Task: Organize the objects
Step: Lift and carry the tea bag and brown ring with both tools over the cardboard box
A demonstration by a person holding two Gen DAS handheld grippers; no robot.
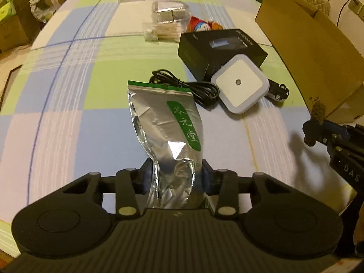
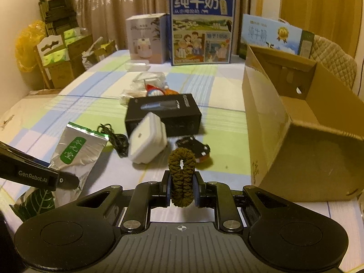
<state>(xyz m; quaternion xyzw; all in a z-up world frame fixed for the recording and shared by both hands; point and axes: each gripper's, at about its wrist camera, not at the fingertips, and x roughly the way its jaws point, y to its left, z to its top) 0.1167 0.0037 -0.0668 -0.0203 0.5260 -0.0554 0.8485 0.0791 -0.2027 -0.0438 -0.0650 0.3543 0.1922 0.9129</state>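
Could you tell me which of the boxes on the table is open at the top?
The plain brown cardboard box on the right: its flaps stand up and its inside shows. The black box and the milk cartons behind are closed.

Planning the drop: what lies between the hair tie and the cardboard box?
Only bare tablecloth, seen in the right wrist view, between the hair tie and the cardboard box.

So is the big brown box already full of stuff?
No, the cardboard box shows only its bare inside walls and floor in the right wrist view, with nothing lying in the part that shows.

One foil pouch — two milk cartons.
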